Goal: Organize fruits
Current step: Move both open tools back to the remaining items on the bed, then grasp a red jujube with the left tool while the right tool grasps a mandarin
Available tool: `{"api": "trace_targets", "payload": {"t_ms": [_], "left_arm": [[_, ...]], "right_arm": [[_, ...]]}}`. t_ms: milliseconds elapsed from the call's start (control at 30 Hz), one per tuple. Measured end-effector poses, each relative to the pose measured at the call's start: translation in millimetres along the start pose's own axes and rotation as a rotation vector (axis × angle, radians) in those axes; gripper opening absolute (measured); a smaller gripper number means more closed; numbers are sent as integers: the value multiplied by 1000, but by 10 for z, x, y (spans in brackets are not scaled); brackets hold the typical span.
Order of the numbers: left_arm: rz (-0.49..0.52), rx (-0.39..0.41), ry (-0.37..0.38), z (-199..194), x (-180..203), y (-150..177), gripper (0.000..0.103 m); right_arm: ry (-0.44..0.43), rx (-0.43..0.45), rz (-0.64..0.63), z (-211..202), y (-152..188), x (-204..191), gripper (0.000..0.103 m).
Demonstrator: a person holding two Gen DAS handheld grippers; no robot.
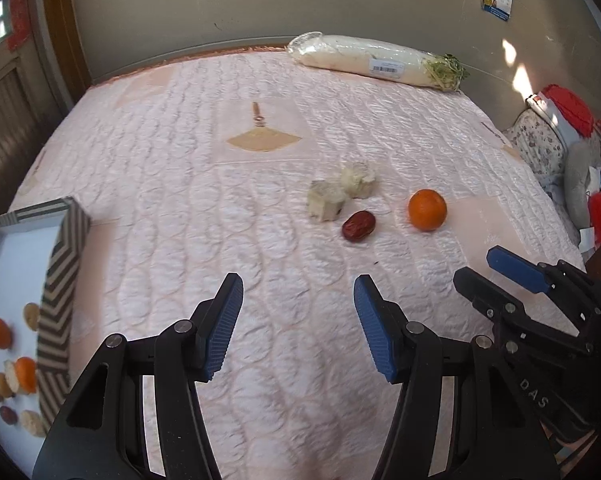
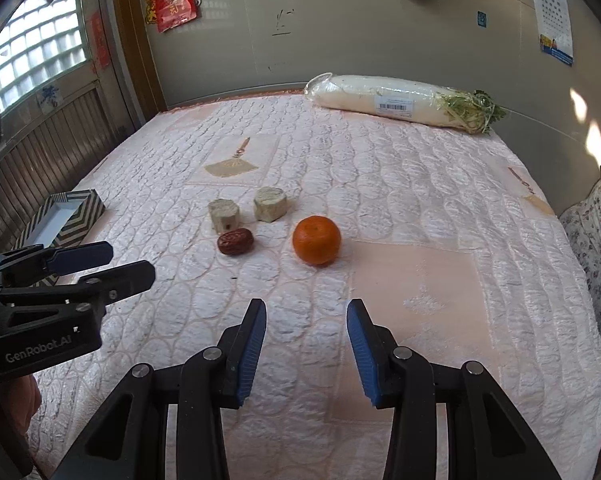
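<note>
Fingers spread, nothing held: left gripper, right gripper. On quilted bedspread: orange, red date, two pale chunks. Far left: striped box holding sorted fruit.

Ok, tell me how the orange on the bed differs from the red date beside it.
The orange is round, bright and smooth; the red date is oblong, dark red and wrinkled. The orange is clearly larger. The orange sits apart, while the date lies just in front of a pale chunk. Both rest on the quilt, outside the striped box, ungripped.
</note>
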State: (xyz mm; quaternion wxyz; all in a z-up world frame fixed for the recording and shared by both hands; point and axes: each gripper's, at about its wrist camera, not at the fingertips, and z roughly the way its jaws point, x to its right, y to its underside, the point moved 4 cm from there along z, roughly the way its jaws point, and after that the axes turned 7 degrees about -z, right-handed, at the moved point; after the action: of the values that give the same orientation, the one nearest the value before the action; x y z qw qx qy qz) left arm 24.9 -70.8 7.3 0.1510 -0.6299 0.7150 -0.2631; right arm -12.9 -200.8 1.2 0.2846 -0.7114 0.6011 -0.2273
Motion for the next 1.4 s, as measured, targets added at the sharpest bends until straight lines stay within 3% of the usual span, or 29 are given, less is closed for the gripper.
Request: {"api": "trace_targets", "payload": {"t_ms": [333, 700, 733, 800, 900, 1400], "left_arm": [[-104, -62, 49, 348, 174, -250, 58], [-154, -106, 37, 591, 256, -393, 57], [-152, -106, 35, 597, 259, -392, 56], [-150, -98, 14, 592, 237, -392, 35], [-155, -105, 27, 600, 183, -397, 20], [-173, -104, 59, 341, -76, -308, 20]], "right_arm": [[-11, 12, 16, 17, -5, 202, 40], [-23, 24, 25, 47, -51, 323, 41], [-24, 25, 24, 51, -57, 322, 41], [-25, 26, 20, 64, -77, 321, 41], [-31, 26, 8, 97, -121, 296, 41], [-27, -16, -74, 478, -400, 55, 41]]}}
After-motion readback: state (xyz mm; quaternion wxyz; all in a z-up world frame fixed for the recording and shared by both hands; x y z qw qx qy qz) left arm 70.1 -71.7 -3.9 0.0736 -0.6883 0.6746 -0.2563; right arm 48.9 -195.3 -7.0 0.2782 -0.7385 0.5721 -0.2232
